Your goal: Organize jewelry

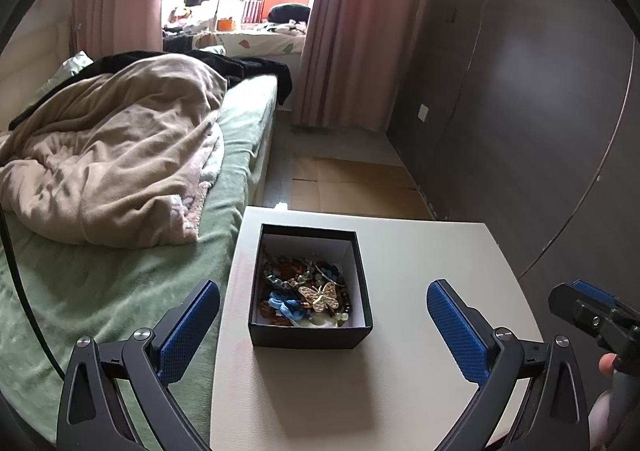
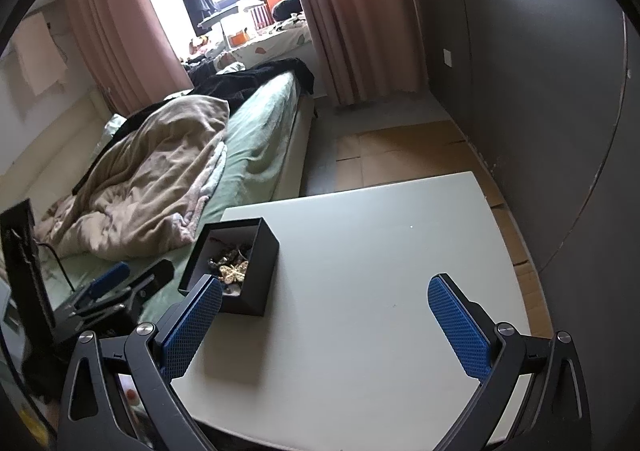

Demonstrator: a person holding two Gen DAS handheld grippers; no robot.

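Above the white table [image 1: 400, 391], both left tongs [image 1: 323, 327] and right tongs [image 2: 324, 327] hover spread wide, empty, near the jewelry box [image 1: 310, 335].

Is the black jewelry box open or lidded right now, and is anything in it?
Open: the black box has no lid on it, and its white-lined inside shows a heap of jewelry, a gold butterfly brooch on top. No lid is in view.

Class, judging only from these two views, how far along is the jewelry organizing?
Done: apparently nothing, since the jewelry, butterfly brooch included, lies tangled in the open black box. In hand: nothing; the left hand-held gripper and right hand-held gripper are open and empty. Left: all sorting onto the white table.
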